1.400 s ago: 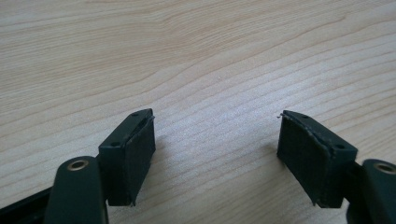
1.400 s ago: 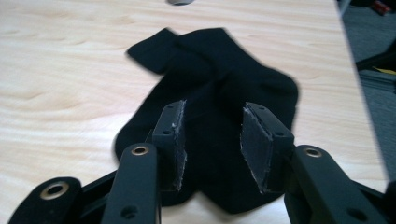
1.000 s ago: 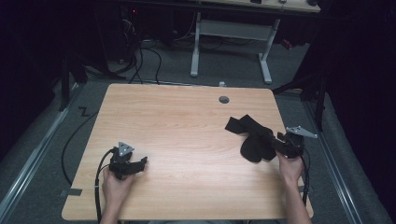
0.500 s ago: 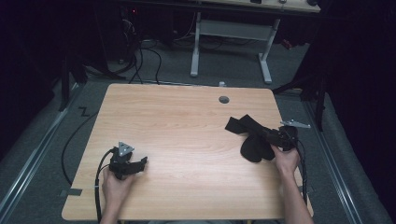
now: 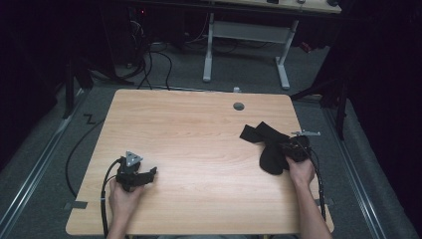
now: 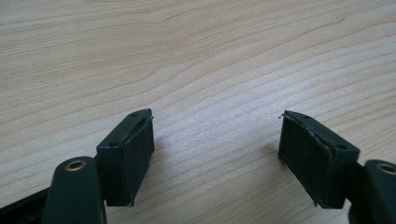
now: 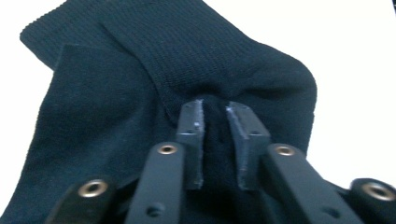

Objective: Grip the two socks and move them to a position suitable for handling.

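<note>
Black socks (image 5: pixel 268 149) lie bunched near the right edge of the wooden table (image 5: pixel 199 129). My right gripper (image 5: pixel 287 149) is at their right side, low on the table. In the right gripper view its jaws have just been closing and now pinch a fold of the black sock (image 7: pixel 187 46) between the pads; the right gripper (image 7: pixel 215 116) is shut on that fabric. My left gripper (image 5: pixel 149 174) rests near the front left of the table. In the left gripper view the left gripper (image 6: pixel 217 140) stands open over bare wood, nothing between its pads (image 6: pixel 135 154).
A round cable hole (image 5: pixel 239 106) sits in the table's far edge. Beyond the table stands a white desk frame (image 5: pixel 244 35), with cables (image 5: pixel 149 64) on the grey floor at the back left. The table's right edge runs just beside my right hand.
My right gripper has moved in and down onto the socks and its jaws have narrowed onto the fabric. The left hand has stayed in place.
</note>
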Demonstrator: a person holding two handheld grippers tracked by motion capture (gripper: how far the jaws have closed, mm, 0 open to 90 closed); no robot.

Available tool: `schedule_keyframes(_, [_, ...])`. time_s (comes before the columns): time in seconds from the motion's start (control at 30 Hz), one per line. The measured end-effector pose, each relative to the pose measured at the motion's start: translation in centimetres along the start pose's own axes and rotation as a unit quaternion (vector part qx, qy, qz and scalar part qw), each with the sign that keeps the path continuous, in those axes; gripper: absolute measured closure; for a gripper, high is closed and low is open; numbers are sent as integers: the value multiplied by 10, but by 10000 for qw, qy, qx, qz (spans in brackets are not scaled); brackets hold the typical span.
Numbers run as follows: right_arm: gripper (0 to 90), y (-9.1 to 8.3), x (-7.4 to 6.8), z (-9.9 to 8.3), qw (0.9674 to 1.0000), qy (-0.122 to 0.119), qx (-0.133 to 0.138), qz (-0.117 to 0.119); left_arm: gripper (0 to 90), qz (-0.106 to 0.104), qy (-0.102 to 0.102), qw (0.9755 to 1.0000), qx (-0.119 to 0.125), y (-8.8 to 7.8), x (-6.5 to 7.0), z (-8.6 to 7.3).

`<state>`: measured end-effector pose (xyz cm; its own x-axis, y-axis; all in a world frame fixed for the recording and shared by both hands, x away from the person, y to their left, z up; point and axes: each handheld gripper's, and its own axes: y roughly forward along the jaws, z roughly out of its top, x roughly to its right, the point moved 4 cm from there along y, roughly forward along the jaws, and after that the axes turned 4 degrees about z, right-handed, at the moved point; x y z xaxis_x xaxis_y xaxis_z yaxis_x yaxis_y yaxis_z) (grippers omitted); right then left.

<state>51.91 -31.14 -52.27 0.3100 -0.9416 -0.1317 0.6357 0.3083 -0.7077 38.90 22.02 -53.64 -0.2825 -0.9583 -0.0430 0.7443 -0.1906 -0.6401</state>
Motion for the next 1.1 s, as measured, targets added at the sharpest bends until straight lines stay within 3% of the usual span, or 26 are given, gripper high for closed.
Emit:
schedule_keyframes(0.23, [839, -3, 1, 2, 9996, -108, 86, -253, 272, -2, 5, 10000, -4, 0, 0, 0])
schedule_keyframes(0.57, [843, -27, -3, 18, 9982, -355, 350, -339, 272, -5, 1, 10000, -4, 0, 0, 0])
schedule_keyframes(0.8, [844, -52, -15, 38, 9954, -604, 699, -265, 272, -5, -3, 10000, 1, 0, 0, 0])
schedule_keyframes(1.07, [843, -70, -32, 52, 9926, -864, 821, -235, 271, 26, 52, 10000, -23, 0, 0, 0])
schedule_keyframes(1.1, [843, -74, -36, 54, 9923, -887, 855, -145, 271, 26, 51, 10000, -23, 0, 0, 0])
